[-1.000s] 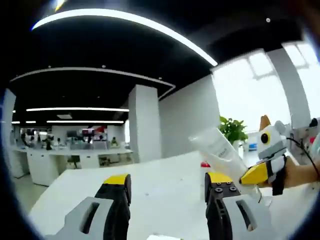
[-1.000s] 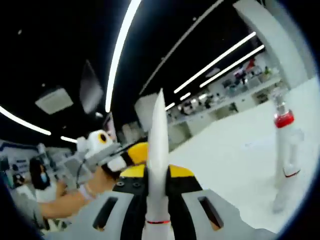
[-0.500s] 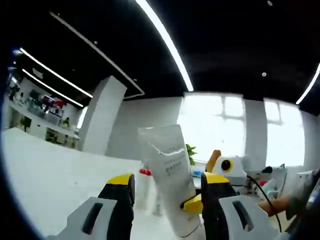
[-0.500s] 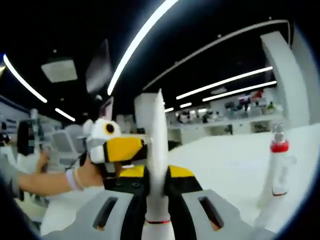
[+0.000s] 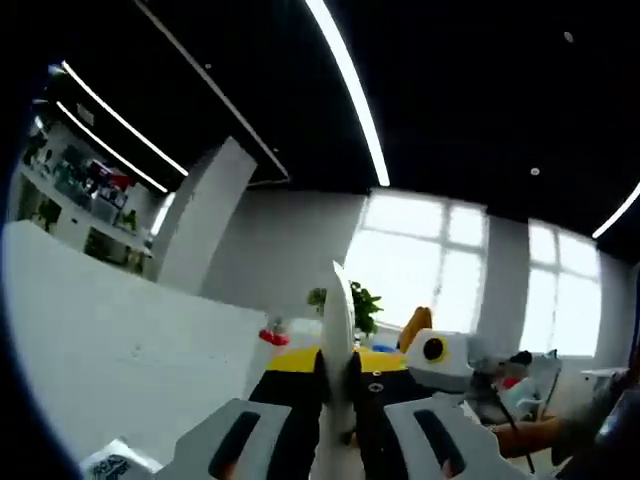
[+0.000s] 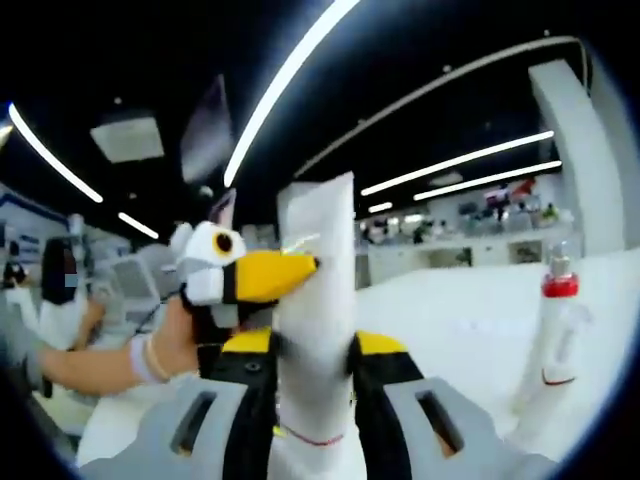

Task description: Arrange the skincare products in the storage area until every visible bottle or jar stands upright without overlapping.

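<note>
One white tube (image 6: 315,300) is being pinched by both grippers at once, held up off the worktop (image 6: 470,320) at bottom centre of each view. In the left gripper view the tube (image 5: 338,350) is seen edge-on as a thin flat blade between the left gripper (image 5: 338,385) jaws, which are pressed tight onto it. In the right gripper view its broad face is shown, with faint print too blurred to be read, and the right gripper (image 6: 315,370) jaws are clamped on its lower part; the left gripper (image 6: 255,280) is seen at centre left, nipping the tube's edge higher up.

It's probably light and soft-walled, so it would be squashed or bent by a hard squeeze, and the smooth plastic looks a bit slippery. A better hold would likely be had low down near the cap end, where it's stiffer, rather than on the flat crimped end.

A red-collared bottle (image 6: 555,330) is standing upright at right.
</note>
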`<state>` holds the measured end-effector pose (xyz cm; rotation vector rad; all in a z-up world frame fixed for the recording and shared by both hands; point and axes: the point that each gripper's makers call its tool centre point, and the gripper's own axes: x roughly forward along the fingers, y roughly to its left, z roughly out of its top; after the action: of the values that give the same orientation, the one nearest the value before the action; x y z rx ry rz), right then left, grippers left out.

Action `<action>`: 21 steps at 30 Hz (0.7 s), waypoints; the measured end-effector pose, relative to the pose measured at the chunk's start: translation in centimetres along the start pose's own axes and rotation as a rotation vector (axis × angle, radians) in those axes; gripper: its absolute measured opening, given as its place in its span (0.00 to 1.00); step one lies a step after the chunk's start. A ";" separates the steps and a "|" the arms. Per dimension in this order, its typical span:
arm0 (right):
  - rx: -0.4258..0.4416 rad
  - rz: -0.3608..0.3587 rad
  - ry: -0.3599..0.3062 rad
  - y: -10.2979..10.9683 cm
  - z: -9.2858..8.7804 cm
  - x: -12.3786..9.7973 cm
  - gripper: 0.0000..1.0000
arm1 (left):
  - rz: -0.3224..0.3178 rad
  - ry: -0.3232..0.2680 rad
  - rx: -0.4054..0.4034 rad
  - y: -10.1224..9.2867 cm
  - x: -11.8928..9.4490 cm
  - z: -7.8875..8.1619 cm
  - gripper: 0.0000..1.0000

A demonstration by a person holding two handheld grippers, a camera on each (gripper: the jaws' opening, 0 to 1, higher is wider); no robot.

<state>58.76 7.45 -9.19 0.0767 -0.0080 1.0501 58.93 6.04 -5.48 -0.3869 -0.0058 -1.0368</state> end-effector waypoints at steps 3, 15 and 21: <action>-0.021 -0.008 0.005 -0.3 -0.1 -0.2 0.29 | 0.007 0.007 0.068 -0.2 0.4 -0.2 0.08; -0.104 -0.012 0.083 -1.4 -2.5 -0.1 0.29 | -0.025 0.053 0.252 0.8 0.6 -2.4 0.08; -0.117 0.016 0.110 -0.9 -3.2 0.0 0.29 | -0.080 0.034 0.230 0.9 0.0 -2.7 0.09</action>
<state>59.49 7.24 -12.46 -0.0872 0.0302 1.0668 59.21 5.59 -8.28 -0.1608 -0.1103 -1.1085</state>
